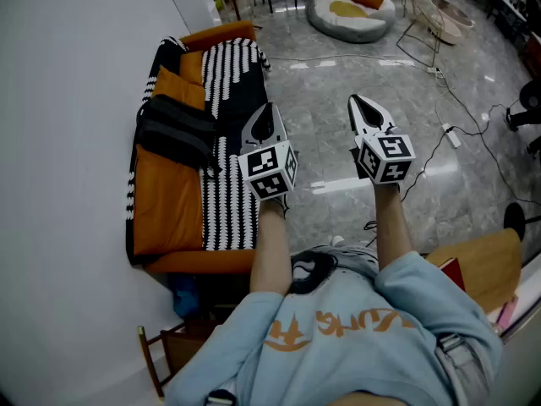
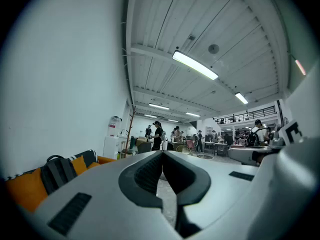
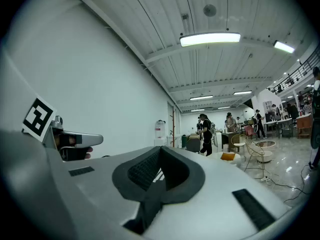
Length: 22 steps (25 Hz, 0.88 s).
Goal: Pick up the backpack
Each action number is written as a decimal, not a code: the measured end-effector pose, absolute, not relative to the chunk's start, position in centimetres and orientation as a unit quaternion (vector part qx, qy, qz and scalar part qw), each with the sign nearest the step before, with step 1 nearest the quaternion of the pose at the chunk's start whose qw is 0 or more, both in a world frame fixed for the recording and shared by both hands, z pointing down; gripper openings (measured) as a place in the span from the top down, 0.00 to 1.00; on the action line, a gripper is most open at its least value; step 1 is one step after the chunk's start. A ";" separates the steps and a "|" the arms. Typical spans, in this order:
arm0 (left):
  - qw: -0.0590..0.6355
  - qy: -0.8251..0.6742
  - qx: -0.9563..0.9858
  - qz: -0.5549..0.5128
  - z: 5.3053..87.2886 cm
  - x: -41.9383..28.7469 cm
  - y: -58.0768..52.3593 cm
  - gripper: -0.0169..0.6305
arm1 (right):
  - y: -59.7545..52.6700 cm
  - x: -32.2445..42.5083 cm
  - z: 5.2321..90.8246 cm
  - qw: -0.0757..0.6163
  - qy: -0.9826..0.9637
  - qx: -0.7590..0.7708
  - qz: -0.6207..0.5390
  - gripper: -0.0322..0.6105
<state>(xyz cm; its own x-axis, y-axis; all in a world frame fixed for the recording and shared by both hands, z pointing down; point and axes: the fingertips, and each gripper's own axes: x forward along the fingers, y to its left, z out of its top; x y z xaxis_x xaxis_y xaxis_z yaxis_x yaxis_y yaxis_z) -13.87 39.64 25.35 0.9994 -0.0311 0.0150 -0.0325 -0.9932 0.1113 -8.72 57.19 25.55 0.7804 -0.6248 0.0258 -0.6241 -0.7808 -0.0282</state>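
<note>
My left tool (image 2: 162, 155) sits level, jaws shut tip to tip, nothing between them. Low left: dark backpack (image 2: 57, 173) upright on the orange sofa (image 2: 25, 191), which runs along the white wall (image 2: 65, 74). Far ahead: people (image 2: 157, 135) standing in an open hall. Strip lamp (image 2: 195, 65) overhead.

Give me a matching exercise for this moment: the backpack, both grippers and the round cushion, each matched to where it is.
Things:
1. backpack
2. left gripper
3. right gripper
4. round white cushion

Places:
A. shut, over bare floor
B. on the floor at the far end of the room
C. on the orange sofa, beside the wall
D. shut, at the edge of the sofa's striped throw

Pairs: 1-C, 2-D, 3-A, 4-B.
</note>
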 end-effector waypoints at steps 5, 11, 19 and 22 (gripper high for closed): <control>0.055 -0.010 0.998 0.007 25.9 -13.6 39.7 0.94 | 57.0 -8.6 25.6 0.008 0.336 -0.942 -0.009 0.95; 0.061 -0.020 0.998 0.011 26.4 -12.9 38.4 0.94 | 56.9 -7.2 26.0 0.021 0.323 -0.946 -0.014 0.95; 0.077 -0.046 0.996 0.010 27.2 -12.5 34.9 0.94 | 54.4 -5.9 26.3 0.013 0.335 -0.942 -0.017 0.95; 0.077 -0.052 0.996 0.004 27.4 -12.5 33.6 0.94 | 53.3 -5.7 26.5 0.014 0.340 -0.940 -0.014 0.95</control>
